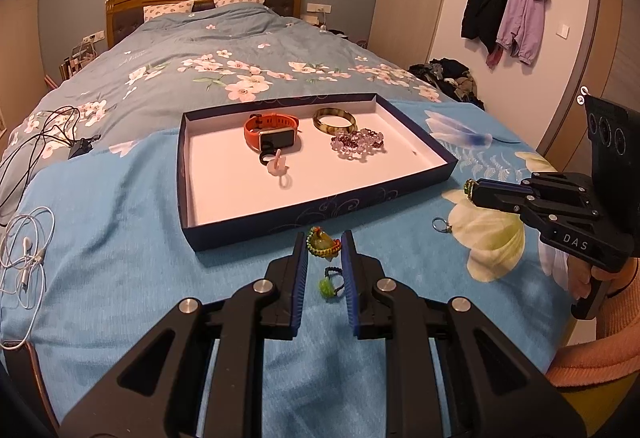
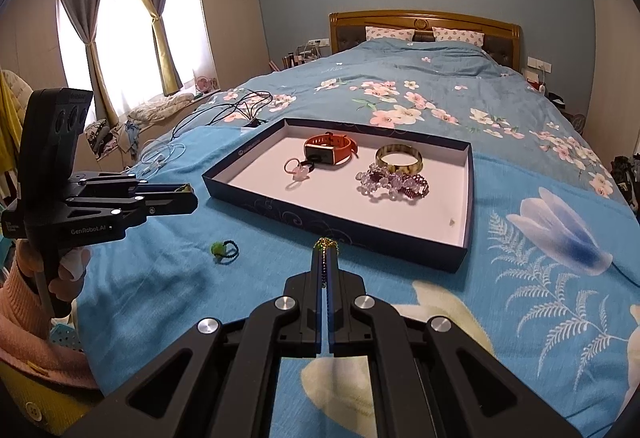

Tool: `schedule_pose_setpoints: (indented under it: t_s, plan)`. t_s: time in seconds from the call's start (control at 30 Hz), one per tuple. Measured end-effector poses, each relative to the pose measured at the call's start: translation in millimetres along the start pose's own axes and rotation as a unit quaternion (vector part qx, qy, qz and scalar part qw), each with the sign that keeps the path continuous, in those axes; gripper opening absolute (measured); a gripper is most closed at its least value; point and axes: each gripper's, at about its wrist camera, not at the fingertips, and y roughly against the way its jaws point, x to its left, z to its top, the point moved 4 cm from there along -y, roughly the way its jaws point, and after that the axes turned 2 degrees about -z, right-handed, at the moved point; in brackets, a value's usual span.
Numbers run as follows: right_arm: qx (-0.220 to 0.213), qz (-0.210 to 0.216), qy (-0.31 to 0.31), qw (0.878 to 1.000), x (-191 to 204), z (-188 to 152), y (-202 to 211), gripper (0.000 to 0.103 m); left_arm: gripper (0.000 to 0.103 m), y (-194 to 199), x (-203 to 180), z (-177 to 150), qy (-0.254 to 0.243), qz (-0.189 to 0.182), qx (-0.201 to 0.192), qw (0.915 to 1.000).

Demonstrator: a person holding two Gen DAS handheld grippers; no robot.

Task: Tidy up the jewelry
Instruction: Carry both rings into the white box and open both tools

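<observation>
A dark blue box lid tray (image 1: 256, 228) (image 2: 340, 234) lies on the bed. It holds an orange smartwatch (image 1: 272, 132) (image 2: 330, 150), a brown bangle (image 1: 334, 120) (image 2: 399, 159), a purple bead bracelet (image 1: 357, 143) (image 2: 392, 182) and a pink ring (image 1: 276, 168) (image 2: 298, 170). My left gripper (image 1: 325, 243) (image 2: 188, 194) is shut on a yellow-green beaded charm (image 1: 323, 241), held above the blanket just short of the tray's near wall. My right gripper (image 2: 327, 256) (image 1: 470, 190) is shut on a green-gold bead chain (image 2: 326, 244) in front of the tray. A green-tufted black ring (image 1: 330, 284) (image 2: 224, 249) lies on the blanket.
A small metal key ring (image 1: 440, 225) lies on the blanket right of the tray. White earphones (image 1: 24, 262) and black cables (image 1: 44, 134) lie at the bed's left side. Clothes are piled by the wall (image 1: 448, 76).
</observation>
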Motion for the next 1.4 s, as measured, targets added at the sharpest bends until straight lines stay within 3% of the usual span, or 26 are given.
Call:
schedule_pose_setpoints:
  t_s: [0.7, 1.4]
  plan:
    - [-0.011, -0.010, 0.008, 1.000, -13, 25, -15, 0.001, 0.017, -8, 3, 22, -0.006, 0.005, -0.010, 0.9999]
    - [0.005, -0.020, 0.017, 1.000, -24, 39, -42, 0.001, 0.017, -23, 5, 39, -0.016, 0.010, -0.012, 0.9998]
